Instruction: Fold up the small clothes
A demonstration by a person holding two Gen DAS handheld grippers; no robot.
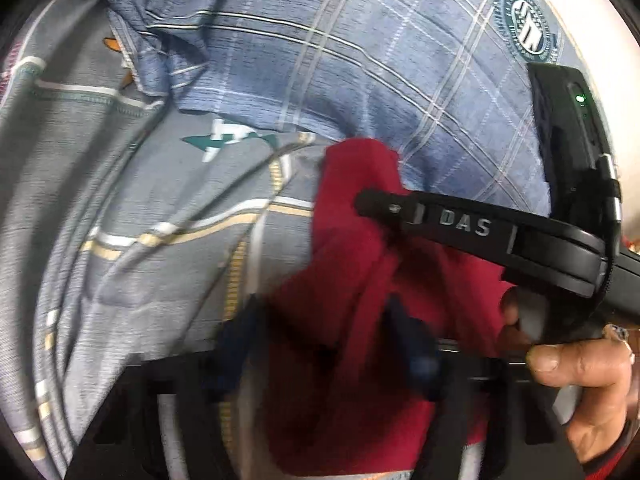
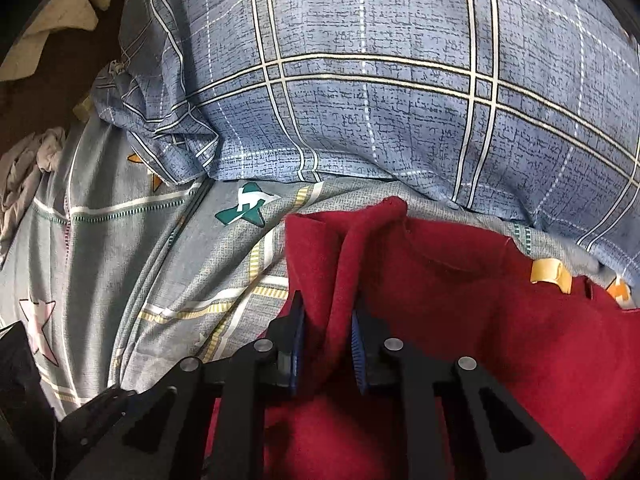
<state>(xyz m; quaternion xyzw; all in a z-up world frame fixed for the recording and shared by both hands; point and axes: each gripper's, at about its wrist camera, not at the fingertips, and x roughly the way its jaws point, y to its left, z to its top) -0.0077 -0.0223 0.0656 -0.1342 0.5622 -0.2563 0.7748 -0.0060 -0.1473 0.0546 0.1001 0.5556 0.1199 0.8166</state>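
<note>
Two bedding pieces: grey star-print sheet (image 2: 120, 240), blue plaid pillow (image 2: 400, 100). One red garment (image 2: 500, 340) on the sheet, ridge running away toward the pillow. Right gripper (image 2: 326, 332) clamped on that ridge; left gripper (image 1: 320, 344) astride red cloth, grip unclear.

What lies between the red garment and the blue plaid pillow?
In the right wrist view, only a narrow strip of the grey star-print sheet separates the red garment from the blue plaid pillow; nothing else sits there.
</note>
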